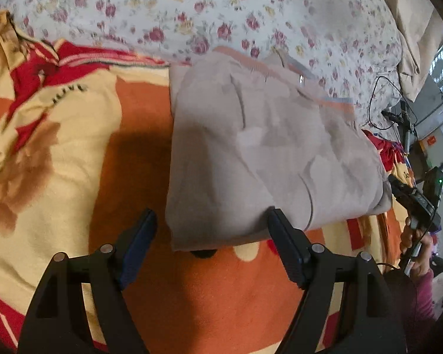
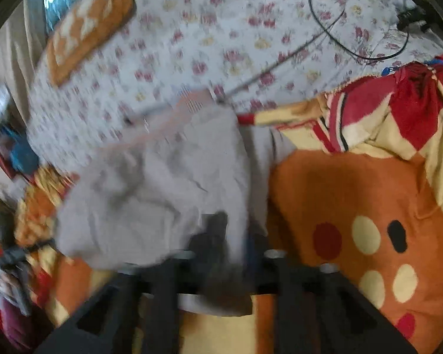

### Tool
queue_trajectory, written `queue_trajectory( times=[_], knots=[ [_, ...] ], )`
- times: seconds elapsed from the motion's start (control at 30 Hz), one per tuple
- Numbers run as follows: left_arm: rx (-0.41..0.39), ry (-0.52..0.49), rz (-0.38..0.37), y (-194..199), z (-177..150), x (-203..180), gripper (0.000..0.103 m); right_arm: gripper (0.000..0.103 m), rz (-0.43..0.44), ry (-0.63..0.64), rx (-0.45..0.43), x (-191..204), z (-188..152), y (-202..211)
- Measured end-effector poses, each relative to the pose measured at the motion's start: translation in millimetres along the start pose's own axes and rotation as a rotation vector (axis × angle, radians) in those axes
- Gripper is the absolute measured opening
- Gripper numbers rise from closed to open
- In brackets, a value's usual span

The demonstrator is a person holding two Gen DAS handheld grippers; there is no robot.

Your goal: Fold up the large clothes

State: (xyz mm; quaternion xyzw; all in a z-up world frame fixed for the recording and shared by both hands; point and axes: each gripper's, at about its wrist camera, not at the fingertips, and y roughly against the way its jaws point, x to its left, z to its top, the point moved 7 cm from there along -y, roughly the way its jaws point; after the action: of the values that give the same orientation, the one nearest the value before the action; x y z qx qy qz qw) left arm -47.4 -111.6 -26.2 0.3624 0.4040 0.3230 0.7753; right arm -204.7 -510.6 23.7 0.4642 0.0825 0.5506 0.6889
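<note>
A grey folded garment (image 1: 265,153) with an orange and blue hem lies on an orange, yellow and red blanket (image 1: 221,301). My left gripper (image 1: 211,221) stands open over the garment's near edge. Its right fingertip (image 1: 277,221) touches the cloth, while the left one is clear of it. The right wrist view is blurred. There the garment (image 2: 150,194) spreads left of my right gripper (image 2: 234,239), and grey cloth lies between its fingers. Whether the pads press on it is not visible. From the left wrist, the right gripper (image 1: 410,197) sits at the garment's right edge in a person's hand (image 1: 413,236).
A floral sheet (image 1: 192,14) covers the bed beyond the blanket. A black cable (image 2: 354,14) loops across it at the far side. An orange cushion (image 2: 88,29) lies at the back. Beige curtains (image 1: 413,44) and a window are at the bed's end.
</note>
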Motion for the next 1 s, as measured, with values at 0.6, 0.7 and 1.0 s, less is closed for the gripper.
queue_trajectory(
  times=[0.6, 0.7, 1.0],
  knots=[
    [-0.004, -0.019, 0.204, 11, 4, 27, 0.004, 0.0, -0.092, 0.045, 0.09, -2, -7, -6],
    [-0.052, -0.012, 0.189, 21, 8, 21, 0.006, 0.007, -0.152, 0.11, 0.067, 2, -9, -4],
    [-0.209, 0.065, 0.16, 43, 40, -6, 0.062, 0.046, -0.026, 0.139, -0.025, 72, 27, 14]
  ],
)
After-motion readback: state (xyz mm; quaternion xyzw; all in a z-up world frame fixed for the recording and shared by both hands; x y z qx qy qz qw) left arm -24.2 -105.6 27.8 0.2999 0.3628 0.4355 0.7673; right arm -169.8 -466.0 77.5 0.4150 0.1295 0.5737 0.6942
